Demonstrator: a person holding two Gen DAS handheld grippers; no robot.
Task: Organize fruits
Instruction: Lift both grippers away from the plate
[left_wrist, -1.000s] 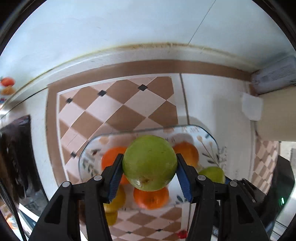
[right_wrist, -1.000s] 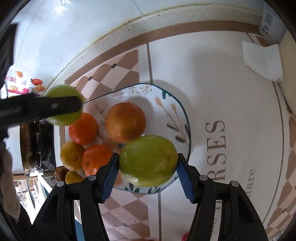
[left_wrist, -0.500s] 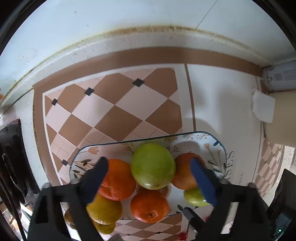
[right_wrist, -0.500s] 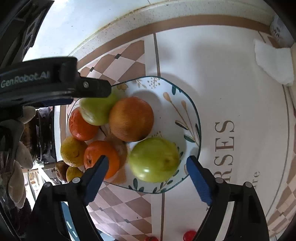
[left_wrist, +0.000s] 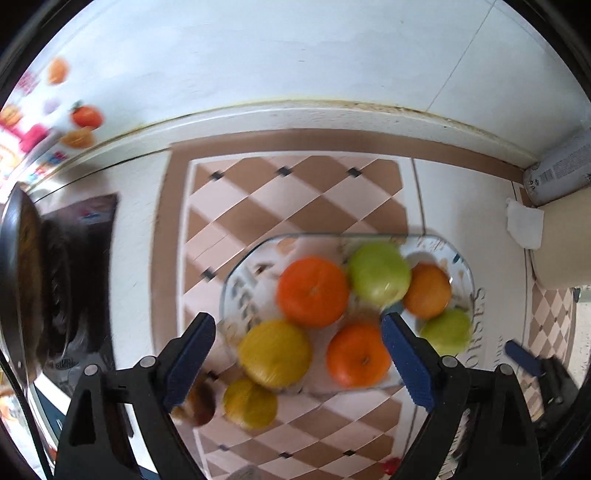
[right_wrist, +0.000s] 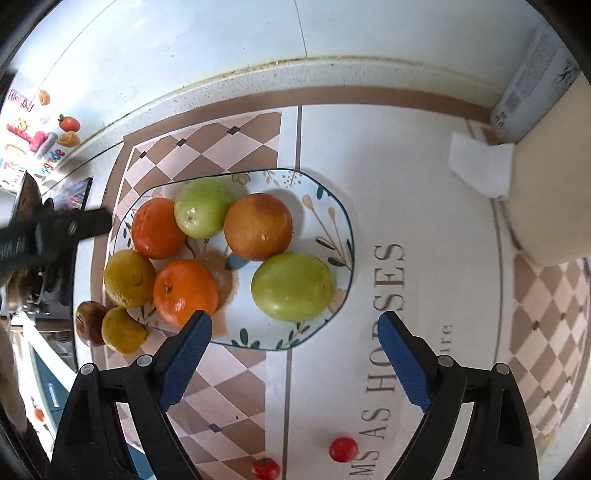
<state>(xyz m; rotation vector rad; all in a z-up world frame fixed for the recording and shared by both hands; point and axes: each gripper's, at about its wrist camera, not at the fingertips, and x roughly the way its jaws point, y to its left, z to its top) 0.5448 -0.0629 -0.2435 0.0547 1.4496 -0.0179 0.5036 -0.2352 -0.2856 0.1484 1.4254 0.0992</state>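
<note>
Fruits lie gathered on the flowered plate (right_wrist: 332, 206), which rests on the counter (right_wrist: 406, 166). Two green apples are there: one (right_wrist: 292, 286) near the plate's right rim, the other (right_wrist: 202, 207) at the back between two oranges. A large orange (right_wrist: 258, 226) sits in the middle, two smaller oranges (right_wrist: 184, 291) lie to the left, and a yellow fruit (right_wrist: 129, 277) leans at the left rim. The pieces touch one another, so they probably keep each other from rolling.

The right tongs (right_wrist: 295, 365) are spread wide and hold nothing; they hang in front of the plate, above its near rim. The left tongs (left_wrist: 299, 365) are also spread and empty, above the left part of the plate; this view is blurred.

Some pieces are not yet on the plate. A second yellow fruit (right_wrist: 122, 330) and a brown fruit (right_wrist: 89, 322) lie on the counter, touching the plate's left edge, and two small red fruits (right_wrist: 343, 449) lie well apart in front. Judging from this, the task is mostly done, and the left pair seems the natural next pick. The plate is crowded on that side, so a new piece could push others over the rim.
</note>
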